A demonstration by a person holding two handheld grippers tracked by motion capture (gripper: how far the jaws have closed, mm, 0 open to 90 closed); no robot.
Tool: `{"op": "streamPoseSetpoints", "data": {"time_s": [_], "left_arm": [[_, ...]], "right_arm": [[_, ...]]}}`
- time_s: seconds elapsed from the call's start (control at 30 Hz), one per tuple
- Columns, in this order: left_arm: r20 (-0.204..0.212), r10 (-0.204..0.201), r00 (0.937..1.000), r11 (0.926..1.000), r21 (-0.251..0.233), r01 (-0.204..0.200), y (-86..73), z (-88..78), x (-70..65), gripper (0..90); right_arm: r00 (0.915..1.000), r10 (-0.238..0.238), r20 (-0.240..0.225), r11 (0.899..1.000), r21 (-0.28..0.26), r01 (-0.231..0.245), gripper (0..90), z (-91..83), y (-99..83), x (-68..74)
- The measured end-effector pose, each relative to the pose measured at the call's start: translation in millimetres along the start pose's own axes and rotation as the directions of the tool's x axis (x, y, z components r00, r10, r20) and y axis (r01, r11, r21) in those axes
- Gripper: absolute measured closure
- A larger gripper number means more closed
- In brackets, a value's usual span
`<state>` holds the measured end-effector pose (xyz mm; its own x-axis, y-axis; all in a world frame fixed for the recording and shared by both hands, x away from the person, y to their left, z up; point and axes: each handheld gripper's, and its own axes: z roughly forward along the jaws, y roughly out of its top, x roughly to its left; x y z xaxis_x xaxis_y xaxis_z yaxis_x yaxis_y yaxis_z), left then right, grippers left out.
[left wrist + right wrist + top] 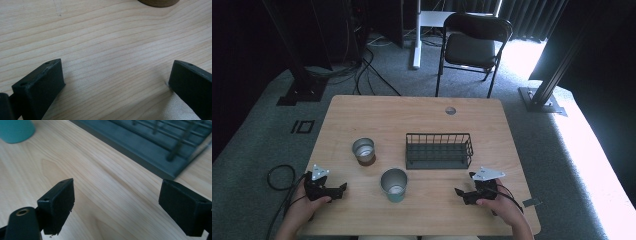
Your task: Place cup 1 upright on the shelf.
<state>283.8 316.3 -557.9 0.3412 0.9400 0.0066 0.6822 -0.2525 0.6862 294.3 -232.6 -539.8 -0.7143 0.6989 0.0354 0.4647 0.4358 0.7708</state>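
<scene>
With both parked low on the table (362, 107), left gripper (343, 188) and right gripper (458, 190) gape wide, empty; teal cup (393, 184) sits between, reachable either side.

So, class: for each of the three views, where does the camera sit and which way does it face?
High view: above the person's side, facing forward and down on the table; both hands show.
Left gripper view: low along its open jaws, toward the brown cup.
Right gripper view: toward the wire basket and teal cup.
Both gripper views share the tabletop.
</scene>
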Motion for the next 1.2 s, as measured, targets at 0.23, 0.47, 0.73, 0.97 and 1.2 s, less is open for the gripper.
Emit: {"op": "streamPoseSetpoints", "data": {"time_s": [0.23, 0.47, 0.73, 0.97, 1.2], "left_arm": [[0.0, 0.0, 1.0, 1.0, 0.0, 0.0, 0.0, 0.0, 0.0, 0.5], [0.0, 0.0, 1.0, 1.0, 0.0, 0.0, 0.0, 0.0, 0.0, 0.5], [0.0, 0.0, 1.0, 1.0, 0.0, 0.0, 0.0, 0.0, 0.0, 0.5], [0.0, 0.0, 1.0, 1.0, 0.0, 0.0, 0.0, 0.0, 0.0, 0.5], [0.0, 0.0, 1.0, 1.0, 0.0, 0.0, 0.0, 0.0, 0.0, 0.5]], "right_arm": [[0.9974, -0.046, -0.055, 0.999, -0.008, 0.046, 12.7, 10.2, 12.2, 16.2], [0.9939, -0.065, -0.09, 0.998, -0.008, 0.064, 12.8, 19.1, 18.9, 27.2], [0.9851, -0.102, -0.138, 0.995, -0.025, 0.099, 12.8, 30.7, 27.9, 41.6], [0.9777, -0.121, -0.172, 0.992, -0.049, 0.114, 12.9, 38.9, 36.8, 52.9], [0.9688, -0.146, -0.201, 0.989, -0.063, 0.136, 13.0, 47.0, 44.4, 64.4]]}}
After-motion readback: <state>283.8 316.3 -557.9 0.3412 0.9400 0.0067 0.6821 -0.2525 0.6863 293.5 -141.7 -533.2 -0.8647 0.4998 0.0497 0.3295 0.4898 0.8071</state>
